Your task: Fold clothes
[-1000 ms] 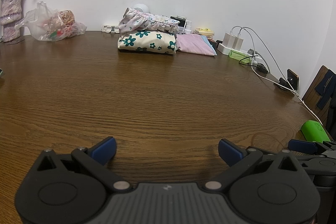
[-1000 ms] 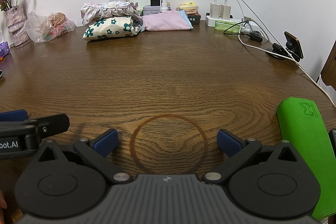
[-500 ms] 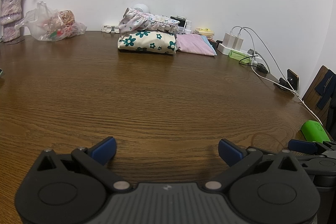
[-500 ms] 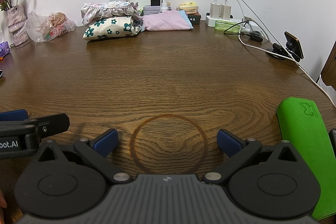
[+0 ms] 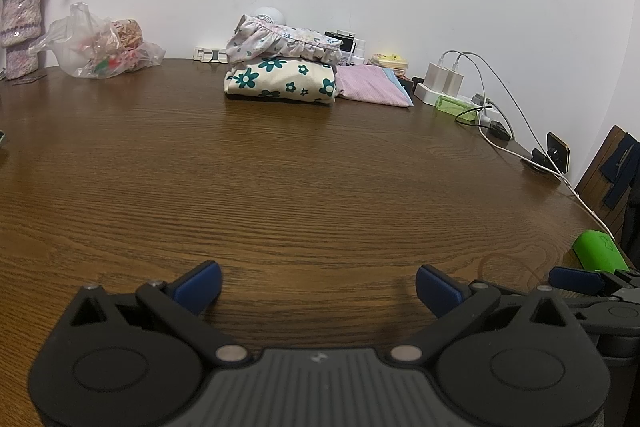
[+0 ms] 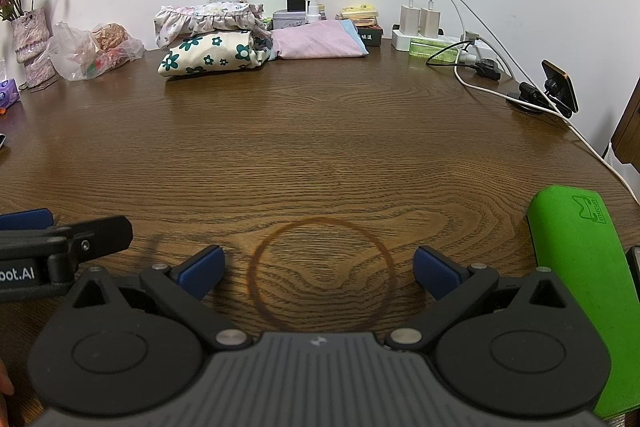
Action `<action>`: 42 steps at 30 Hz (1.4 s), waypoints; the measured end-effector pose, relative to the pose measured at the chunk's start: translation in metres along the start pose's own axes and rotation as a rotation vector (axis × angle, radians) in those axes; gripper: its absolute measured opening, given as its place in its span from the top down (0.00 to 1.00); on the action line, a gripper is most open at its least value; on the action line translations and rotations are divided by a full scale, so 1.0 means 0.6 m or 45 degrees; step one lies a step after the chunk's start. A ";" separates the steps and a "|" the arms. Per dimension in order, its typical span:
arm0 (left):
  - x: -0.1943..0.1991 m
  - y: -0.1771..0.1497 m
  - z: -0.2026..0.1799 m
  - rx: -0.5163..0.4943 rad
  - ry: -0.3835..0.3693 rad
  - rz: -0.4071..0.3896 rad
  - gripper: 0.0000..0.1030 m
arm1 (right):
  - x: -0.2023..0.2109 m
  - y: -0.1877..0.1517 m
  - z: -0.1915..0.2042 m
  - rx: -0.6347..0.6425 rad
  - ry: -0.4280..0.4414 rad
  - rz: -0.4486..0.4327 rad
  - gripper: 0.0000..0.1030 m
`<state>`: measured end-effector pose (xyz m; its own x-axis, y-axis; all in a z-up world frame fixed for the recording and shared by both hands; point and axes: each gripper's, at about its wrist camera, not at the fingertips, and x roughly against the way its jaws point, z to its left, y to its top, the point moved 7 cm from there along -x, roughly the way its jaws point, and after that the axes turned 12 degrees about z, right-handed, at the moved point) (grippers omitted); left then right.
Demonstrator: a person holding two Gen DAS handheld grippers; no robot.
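Folded clothes sit at the far side of the wooden table [image 5: 320, 187]: a cream garment with teal flowers [image 5: 280, 83] [image 6: 208, 57], a ruffled floral piece [image 5: 280, 41] [image 6: 208, 17] stacked on it, and a pink folded cloth [image 5: 372, 89] [image 6: 316, 43] to their right. My left gripper [image 5: 318, 287] is open, low over the near table, holding nothing. My right gripper [image 6: 318, 273] is open too, above a dark ring stain [image 6: 320, 275]. The two grippers rest side by side, far from the clothes.
A green case [image 6: 580, 267] [image 5: 596, 251] lies at the near right. Chargers and cables [image 6: 424, 23] and a phone on a stand [image 6: 556, 87] line the right rear. A plastic bag [image 5: 96, 47] and a vase of flowers [image 5: 20, 23] stand at the far left.
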<state>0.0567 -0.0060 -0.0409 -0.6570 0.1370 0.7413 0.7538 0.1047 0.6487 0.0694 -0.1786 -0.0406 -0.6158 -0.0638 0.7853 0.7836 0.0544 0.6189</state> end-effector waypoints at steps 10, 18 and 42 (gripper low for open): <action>0.000 0.000 0.000 0.000 -0.001 0.000 0.00 | 0.000 0.000 0.000 0.000 0.000 0.000 0.01; 0.000 0.000 0.000 -0.003 -0.005 0.000 0.00 | 0.000 0.000 -0.001 0.000 0.000 0.000 0.01; -0.002 0.004 0.001 0.001 -0.018 -0.002 0.00 | 0.000 0.000 -0.001 0.000 0.000 0.000 0.01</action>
<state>0.0592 -0.0051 -0.0405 -0.6581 0.1508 0.7377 0.7526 0.1058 0.6499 0.0692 -0.1793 -0.0405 -0.6156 -0.0637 0.7855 0.7837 0.0546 0.6187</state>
